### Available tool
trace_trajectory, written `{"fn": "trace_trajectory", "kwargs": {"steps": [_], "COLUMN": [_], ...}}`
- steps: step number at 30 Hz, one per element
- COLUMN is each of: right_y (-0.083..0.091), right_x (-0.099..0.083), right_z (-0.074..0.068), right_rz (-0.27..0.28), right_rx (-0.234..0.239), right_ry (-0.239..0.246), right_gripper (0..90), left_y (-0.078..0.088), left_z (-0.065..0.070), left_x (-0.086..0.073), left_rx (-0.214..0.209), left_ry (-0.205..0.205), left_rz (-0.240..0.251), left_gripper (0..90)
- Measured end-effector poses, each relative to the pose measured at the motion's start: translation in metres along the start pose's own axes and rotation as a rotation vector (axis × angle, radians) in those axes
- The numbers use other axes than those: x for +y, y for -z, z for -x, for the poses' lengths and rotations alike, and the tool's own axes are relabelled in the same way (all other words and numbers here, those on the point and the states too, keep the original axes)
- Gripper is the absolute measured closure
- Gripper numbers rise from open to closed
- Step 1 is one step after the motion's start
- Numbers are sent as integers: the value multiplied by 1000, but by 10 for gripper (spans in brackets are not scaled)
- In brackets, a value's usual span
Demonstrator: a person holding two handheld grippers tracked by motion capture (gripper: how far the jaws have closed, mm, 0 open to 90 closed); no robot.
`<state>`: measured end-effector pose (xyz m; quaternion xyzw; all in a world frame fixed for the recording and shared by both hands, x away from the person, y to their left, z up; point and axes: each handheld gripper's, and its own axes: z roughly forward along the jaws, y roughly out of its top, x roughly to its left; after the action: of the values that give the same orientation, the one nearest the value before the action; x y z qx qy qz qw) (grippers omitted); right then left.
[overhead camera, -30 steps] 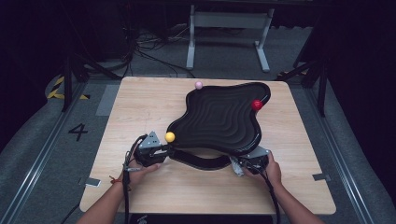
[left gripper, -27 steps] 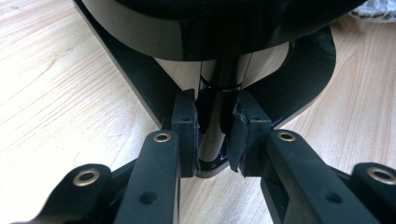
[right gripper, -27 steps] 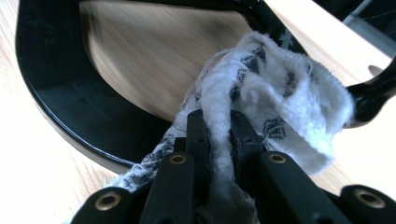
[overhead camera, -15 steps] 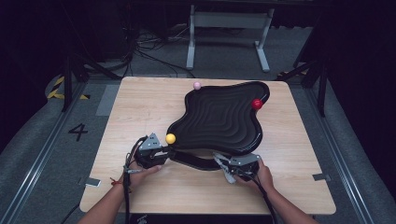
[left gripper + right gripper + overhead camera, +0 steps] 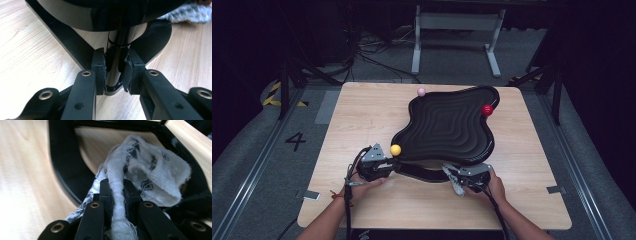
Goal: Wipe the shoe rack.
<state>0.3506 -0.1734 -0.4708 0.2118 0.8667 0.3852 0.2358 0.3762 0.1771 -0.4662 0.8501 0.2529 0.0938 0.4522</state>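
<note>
A black wavy tray (image 5: 447, 125) stands on a black base frame (image 5: 422, 173) on the wooden table. On its rim sit a yellow ball (image 5: 395, 149), a red ball (image 5: 487, 110) and a pink ball (image 5: 421, 92). My left gripper (image 5: 388, 168) is at the frame's left end, under the yellow ball. In the left gripper view, that gripper (image 5: 115, 61) is shut on the glossy black post (image 5: 117, 47) under the tray. My right gripper (image 5: 458, 181) is shut on a white patterned cloth (image 5: 150, 177), which it presses against the base frame (image 5: 62, 167).
The wooden table (image 5: 362, 115) has bare room left of the tray and along its front edge. A metal stand (image 5: 454, 30) and loose cables lie on the floor behind the table. Dark floor and rails surround it.
My right gripper has slid a little to the left along the base frame, cloth still in it. The left gripper and the balls have not moved.
</note>
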Motion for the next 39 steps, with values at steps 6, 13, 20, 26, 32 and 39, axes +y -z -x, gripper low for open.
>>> {"fn": "trace_trajectory", "kwargs": {"steps": [6,13,20,26,32,39], "right_y": [2,5,10,11,11,13], "right_x": [-5,-10,-20,-23,-22,-20], "right_z": [15,31,50,53,48,39], "right_rz": [-2,-6,-26,-19,-14,-7], "right_rx": [-47,-96,-134,-131,-112,-79], "right_ry": [-14,-34,-98,-109,-114,-97], "right_gripper": [807,808,808,809,809,809], "left_y": [-1,-1,-3,-5,-5,-5], "left_z": [0,0,2,3,4,9], "left_x": [-1,-1,0,-1,-2,-2], "left_rx": [-2,-3,-6,-13,-16,-19], "left_ry": [-3,-1,-4,8,21,1], "left_rz": [3,2,3,17,15,6], "left_gripper": [738,738,738,736,733,733]}}
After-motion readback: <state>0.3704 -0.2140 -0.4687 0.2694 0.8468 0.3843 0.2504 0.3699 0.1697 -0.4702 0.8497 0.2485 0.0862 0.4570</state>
